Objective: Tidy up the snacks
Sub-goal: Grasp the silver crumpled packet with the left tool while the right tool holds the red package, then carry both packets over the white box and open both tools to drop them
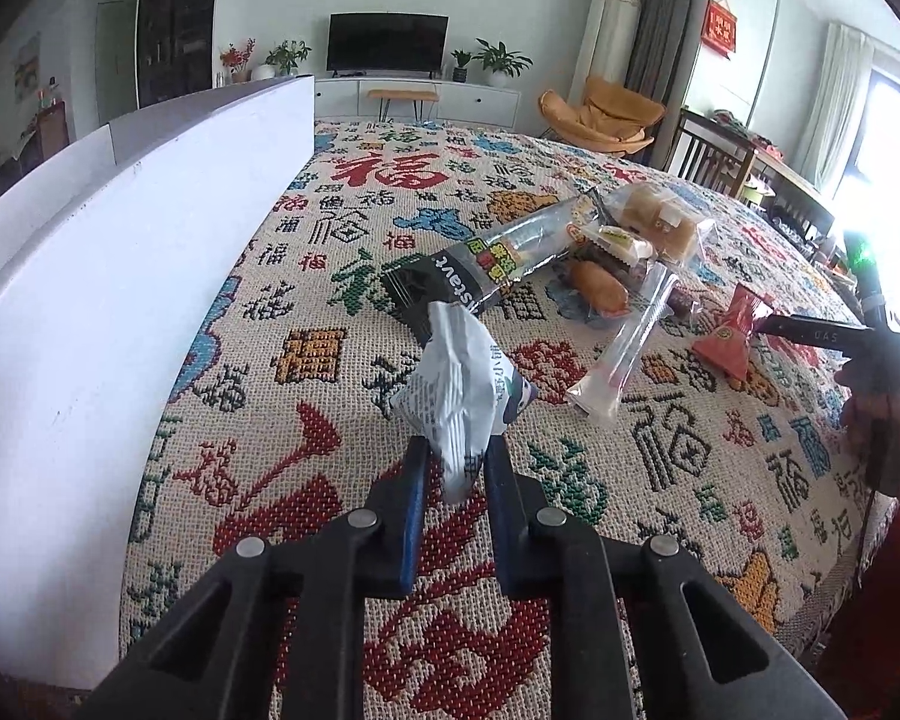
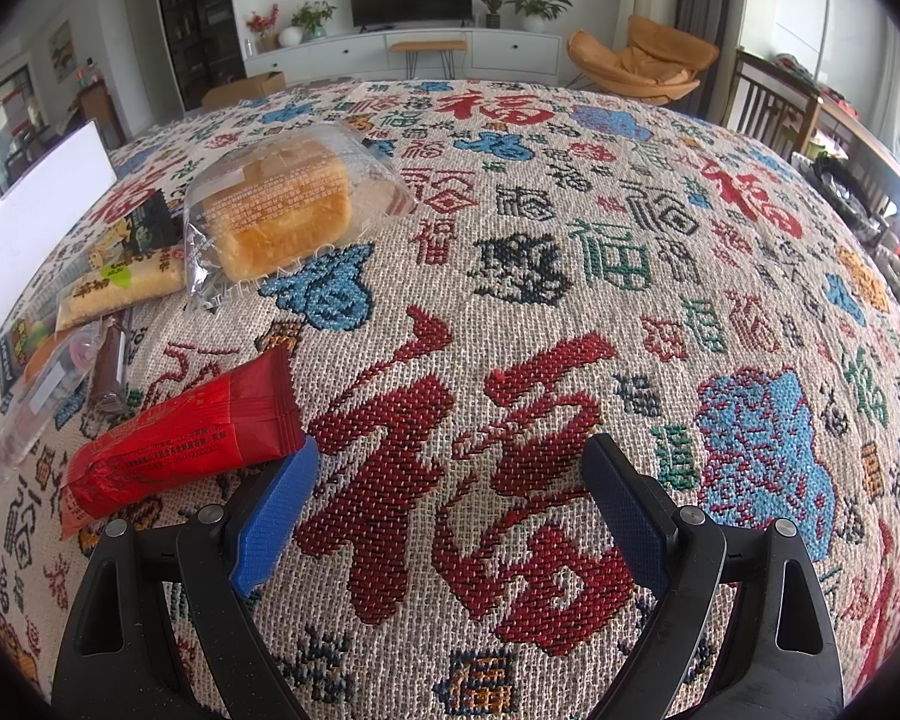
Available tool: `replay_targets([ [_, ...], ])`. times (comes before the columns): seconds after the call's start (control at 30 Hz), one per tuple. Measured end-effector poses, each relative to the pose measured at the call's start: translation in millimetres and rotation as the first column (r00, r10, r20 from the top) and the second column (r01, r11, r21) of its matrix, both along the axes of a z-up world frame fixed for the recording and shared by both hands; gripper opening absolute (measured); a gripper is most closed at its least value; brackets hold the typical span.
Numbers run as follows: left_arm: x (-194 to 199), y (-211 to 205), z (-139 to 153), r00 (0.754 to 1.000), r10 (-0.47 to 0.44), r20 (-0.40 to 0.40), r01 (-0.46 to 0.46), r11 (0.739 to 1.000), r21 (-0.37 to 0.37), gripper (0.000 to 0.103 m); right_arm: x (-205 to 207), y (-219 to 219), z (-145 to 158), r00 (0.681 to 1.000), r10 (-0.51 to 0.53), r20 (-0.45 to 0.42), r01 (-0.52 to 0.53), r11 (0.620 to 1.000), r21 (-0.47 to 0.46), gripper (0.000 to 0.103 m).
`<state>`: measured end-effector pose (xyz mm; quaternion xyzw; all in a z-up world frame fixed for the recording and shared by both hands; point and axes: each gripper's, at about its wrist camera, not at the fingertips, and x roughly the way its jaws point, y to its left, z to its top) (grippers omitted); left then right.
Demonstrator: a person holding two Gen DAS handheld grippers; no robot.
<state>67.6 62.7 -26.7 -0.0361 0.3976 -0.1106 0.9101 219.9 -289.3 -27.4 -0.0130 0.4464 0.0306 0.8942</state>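
The counter (image 2: 510, 276) carries a coarse woven cloth patterned with red, blue and green characters. A smooth white box wall (image 1: 120, 276) stands along its left edge. A mixed pile of snacks lies mid-counter: a clear-wrapped bread loaf (image 2: 282, 210), a long black packet (image 1: 450, 288) and a glossy red packet (image 2: 192, 438). The left tool (image 1: 456, 456) is clamped on a crinkled white snack packet (image 1: 456, 396), held above the cloth. The right tool (image 2: 450, 468) stands wide apart, empty, its left pad just beside the red packet.
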Motion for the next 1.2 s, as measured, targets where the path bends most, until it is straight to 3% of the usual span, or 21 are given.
replay_targets([
  [0.2,-0.1,3.9,2.7,1.000,-0.003,0.008,0.003,1.000,-0.025,0.015,0.4,-0.5,0.5,1.000,0.010,-0.008,-0.010,1.000,0.008,0.092],
  [0.27,0.0,5.2,2.1,1.000,-0.005,0.002,0.005,1.000,-0.027,0.009,4.2,-4.3,6.1,0.993,0.071,-0.096,-0.069,0.997,0.020,0.091],
  [0.33,1.3,5.8,-0.9,1.000,-0.024,-0.021,0.023,0.999,-0.038,0.007,2.2,-18.5,16.8,0.987,0.023,-0.157,-0.006,0.994,0.105,0.091],
  [0.4,3.0,4.2,-5.0,0.998,-0.030,-0.048,0.028,0.999,-0.037,0.008,-5.0,-32.0,30.0,0.979,-0.040,-0.202,0.090,0.966,0.243,0.091],
  [0.47,4.9,2.6,-8.0,0.997,-0.027,-0.070,0.025,0.999,-0.034,0.017,-9.9,-29.6,36.0,0.966,-0.039,-0.256,0.142,0.908,0.395,0.092],
  [0.5,5.0,2.1,-8.5,0.997,-0.029,-0.076,0.026,0.999,-0.033,0.033,-10.0,-21.3,35.2,0.957,-0.016,-0.291,0.155,0.873,0.463,0.092],
  [0.53,3.9,2.7,-6.5,0.997,-0.024,-0.069,0.023,0.999,-0.029,0.056,-9.1,-9.8,32.6,0.946,0.003,-0.323,0.171,0.843,0.510,0.091],
  [0.6,-1.6,5.4,-0.6,0.999,-0.006,-0.034,0.006,1.000,-0.010,0.080,-4.2,17.9,25.9,0.931,0.022,-0.364,0.193,0.817,0.543,0.089],
  [0.63,-5.8,7.7,3.5,1.000,0.000,-0.008,0.000,1.000,0.002,0.080,0.5,34.7,21.6,0.927,0.029,-0.374,0.192,0.820,0.540,0.089],
  [0.83,-2.1,19.9,0.2,1.000,0.009,-0.023,-0.010,1.000,-0.018,0.080,19.1,101.7,17.6,0.952,-0.095,-0.291,0.197,0.917,0.347,0.088],
  [0.87,2.5,18.3,-2.5,1.000,0.002,-0.030,-0.003,1.000,-0.024,0.080,19.7,105.3,18.2,0.955,-0.105,-0.277,0.198,0.923,0.331,0.083],
  [0.93,11.8,8.9,-6.1,0.999,-0.027,-0.029,0.027,1.000,-0.004,0.080,18.6,107.1,19.6,0.960,-0.115,-0.256,0.191,0.936,0.295,0.053],
  [0.97,14.3,3.3,-7.5,0.999,-0.041,-0.027,0.041,0.999,0.014,0.080,18.3,101.7,19.2,0.963,-0.103,-0.248,0.178,0.936,0.304,0.018],
  [1.03,19.2,-10.7,-10.4,0.997,-0.076,-0.018,0.077,0.995,0.066,0.077,13.5,80.8,19.4,0.963,-0.099,-0.249,0.179,0.930,0.322,0.018],
  [1.07,20.1,-15.2,-10.6,0.996,-0.090,-0.017,0.092,0.993,0.075,0.066,9.9,74.7,21.6,0.965,-0.099,-0.243,0.177,0.930,0.321,0.017],
  [1.1,20.9,-17.7,-10.7,0.995,-0.102,-0.019,0.103,0.992,0.068,0.047,6.0,67.1,24.9,0.969,-0.088,-0.232,0.162,0.933,0.321,0.017],
  [1.13,21.4,-17.6,-9.7,0.996,-0.091,-0.016,0.092,0.994,0.066,0.039,2.0,62.5,28.7,0.974,-0.072,-0.216,0.140,0.939,0.314,0.017],
  [1.2,20.2,-12.4,-5.5,0.997,-0.077,0.000,0.077,0.997,0.031,0.037,-7.9,54.8,36.9,0.981,-0.046,-0.190,0.101,0.952,0.290,0.017],
])
